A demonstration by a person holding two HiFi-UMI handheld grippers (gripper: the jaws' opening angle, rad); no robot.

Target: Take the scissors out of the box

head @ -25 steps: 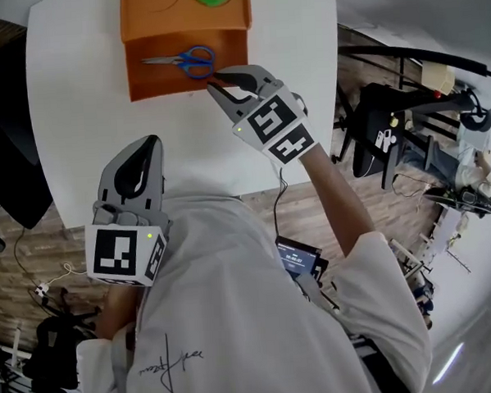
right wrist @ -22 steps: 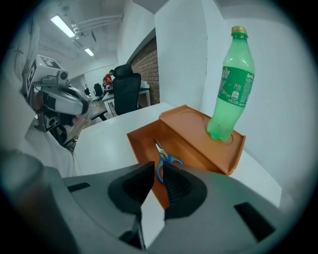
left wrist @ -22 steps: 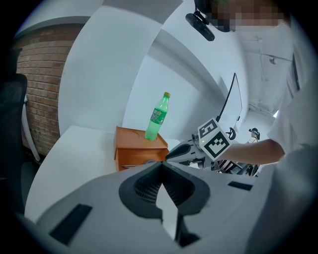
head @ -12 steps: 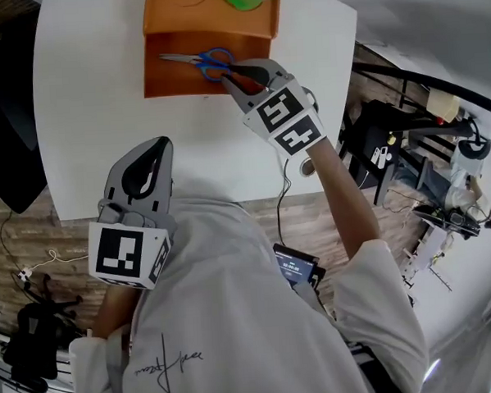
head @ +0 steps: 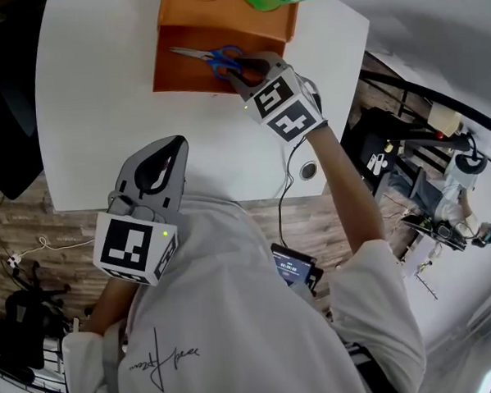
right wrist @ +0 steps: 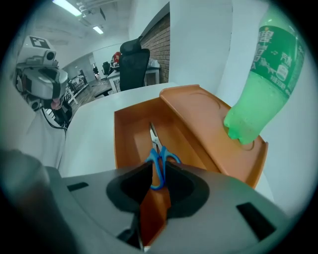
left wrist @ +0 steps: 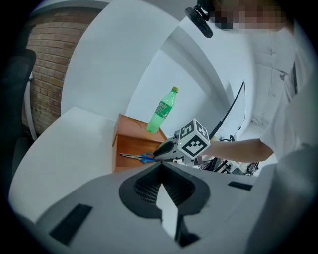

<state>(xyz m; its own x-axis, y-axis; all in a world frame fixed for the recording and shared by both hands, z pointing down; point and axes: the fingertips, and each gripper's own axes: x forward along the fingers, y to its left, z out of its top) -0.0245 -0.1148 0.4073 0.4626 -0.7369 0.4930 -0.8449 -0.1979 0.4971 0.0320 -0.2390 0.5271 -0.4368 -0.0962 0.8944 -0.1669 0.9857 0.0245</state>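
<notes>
- White worktop (head: 100, 92) carries an orange box (head: 191, 74) holding scissors (right wrist: 158, 149).
- Right claw (right wrist: 158, 173), jaws just opening, straddles their blue handle without gripping.
- Left claw (head: 177, 142) is closed and empty.

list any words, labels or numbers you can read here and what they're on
Nothing reads clearly.
green bottle: white print on its label, too blurred to read.
shirt: dark handwritten scrawl on the back, illegible.
marker cubes: black-and-white squares, no words.
</notes>
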